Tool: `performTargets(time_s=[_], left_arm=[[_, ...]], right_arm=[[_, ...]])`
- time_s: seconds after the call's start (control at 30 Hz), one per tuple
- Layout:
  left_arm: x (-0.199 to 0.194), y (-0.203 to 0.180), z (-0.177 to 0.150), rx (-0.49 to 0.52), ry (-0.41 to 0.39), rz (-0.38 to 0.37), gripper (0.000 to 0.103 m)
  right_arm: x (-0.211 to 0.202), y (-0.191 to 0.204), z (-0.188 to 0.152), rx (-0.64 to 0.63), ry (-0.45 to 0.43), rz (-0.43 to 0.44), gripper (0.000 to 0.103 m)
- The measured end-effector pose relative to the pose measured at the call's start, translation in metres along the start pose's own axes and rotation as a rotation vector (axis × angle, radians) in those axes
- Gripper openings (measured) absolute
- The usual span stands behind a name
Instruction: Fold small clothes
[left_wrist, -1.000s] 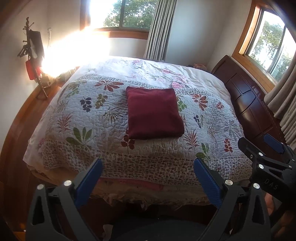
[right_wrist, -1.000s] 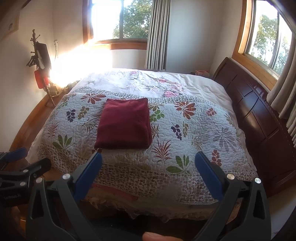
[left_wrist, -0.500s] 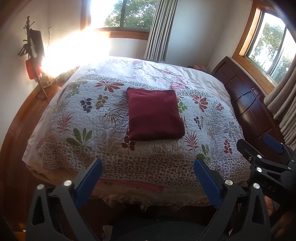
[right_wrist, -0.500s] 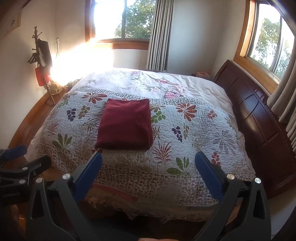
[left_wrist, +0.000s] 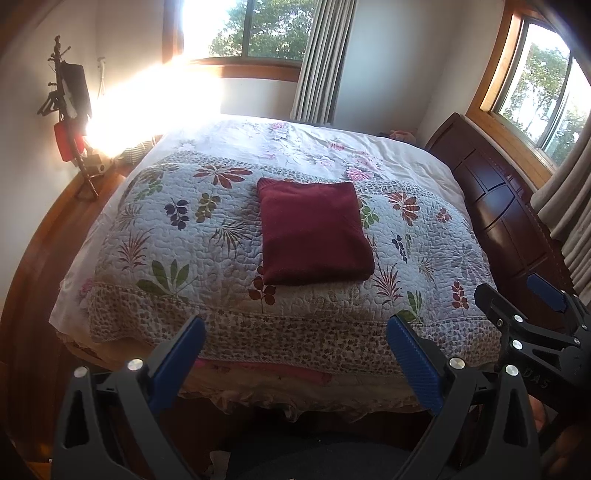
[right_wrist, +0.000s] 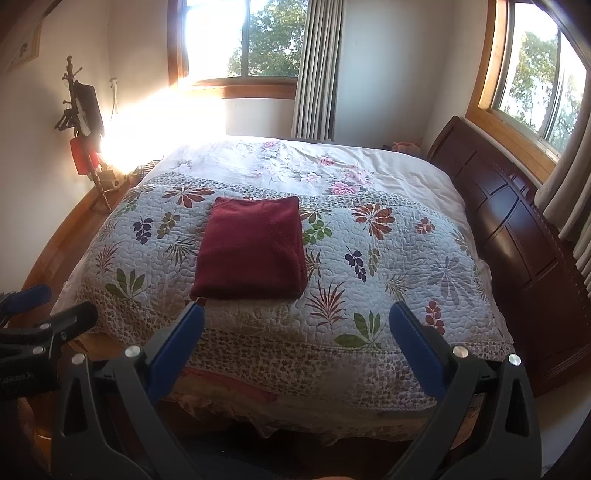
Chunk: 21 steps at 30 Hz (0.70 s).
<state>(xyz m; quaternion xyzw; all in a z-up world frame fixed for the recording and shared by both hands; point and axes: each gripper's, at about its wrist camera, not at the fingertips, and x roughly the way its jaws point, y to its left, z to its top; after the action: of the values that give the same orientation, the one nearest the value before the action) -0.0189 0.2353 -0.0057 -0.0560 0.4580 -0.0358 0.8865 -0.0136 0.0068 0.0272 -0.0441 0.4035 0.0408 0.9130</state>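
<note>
Garment: dark red cloth (left_wrist: 314, 232), folded into a flat, near-square stack; edges fairly even, top face smooth.
Garment position: lies on the floral quilt (left_wrist: 207, 254), about mid-width of the bed, nearer the foot edge than the far end. Nothing rests on it.
Left gripper (left_wrist: 295, 350): jaws spread wide apart, nothing between the blue pads (left_wrist: 181, 354); held off the foot of the bed, apart from the cloth.
Right gripper (right_wrist: 295, 339): jaws also wide apart, empty; held at the foot of the bed, clear of the cloth. In its own view the left pad tip overlaps the near corner of the stack, but only by line of sight.
Cross-view: each gripper shows at the edge of the other's camera, side by side.
Bed: quilt covers the near half; a pale flowered sheet (right_wrist: 295, 162) covers the far half. Dark wooden headboard (right_wrist: 517, 229) along the right side.
Containers: I can make out no basket, bin or drawer for clothes; the bed surface is the only thing bearing the cloth.
Room: two windows with curtains (right_wrist: 317, 70); strong sun glare on the left wall; a coat stand (right_wrist: 83, 122) with dark and red items hung on it in the left corner.
</note>
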Motion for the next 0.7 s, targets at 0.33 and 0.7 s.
performTargets(time_s=[0.33,0.7], left_arm=[[0.0016,-0.0011,0.0016,0.004,-0.002,0.009,0.099],[0.0041,-0.0025,0.0032,0.01,0.004,0.016,0.099]], right_arm=[[0.0005,-0.0004,0.0007,0.001,0.004,0.008,0.1],[0.0021,-0.0006,0.0004,0.005,0.008,0.015,0.1]])
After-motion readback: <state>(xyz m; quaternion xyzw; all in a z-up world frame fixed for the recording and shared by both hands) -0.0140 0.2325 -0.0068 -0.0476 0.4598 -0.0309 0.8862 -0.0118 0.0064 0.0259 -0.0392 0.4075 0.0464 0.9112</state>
